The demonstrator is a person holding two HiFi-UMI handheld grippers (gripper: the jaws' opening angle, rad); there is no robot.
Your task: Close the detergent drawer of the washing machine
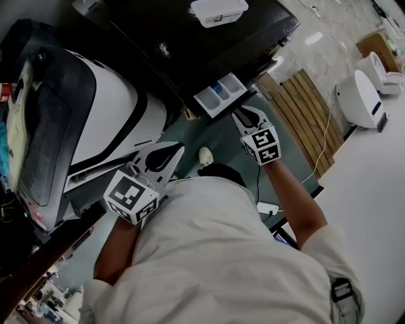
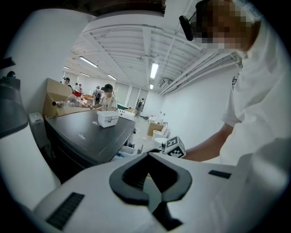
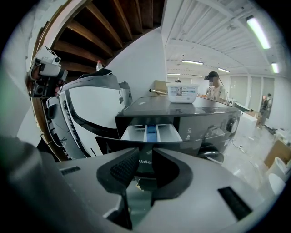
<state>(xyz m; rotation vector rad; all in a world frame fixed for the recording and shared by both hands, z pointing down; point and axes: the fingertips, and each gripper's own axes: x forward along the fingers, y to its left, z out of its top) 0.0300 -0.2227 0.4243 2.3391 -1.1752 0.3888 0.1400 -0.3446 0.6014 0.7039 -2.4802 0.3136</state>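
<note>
A white rounded machine [image 1: 107, 120] stands at the left, and beside it the left tool [image 1: 176, 152] has its jaws pressed together on nothing. The dark washing machine [image 1: 190, 44] carries a white labelled tub [image 1: 219, 11] whose print is too small to read. The detergent drawer [image 1: 221, 93] stands pulled out, with white trays around a blue middle one. Letters reading "idea" show on the dark front below, seen through the narrow gap of the empty, slightly spread right tool [image 1: 240, 115], just short of the drawer, with a wooden slatted panel [image 1: 310, 114] further right.
</note>
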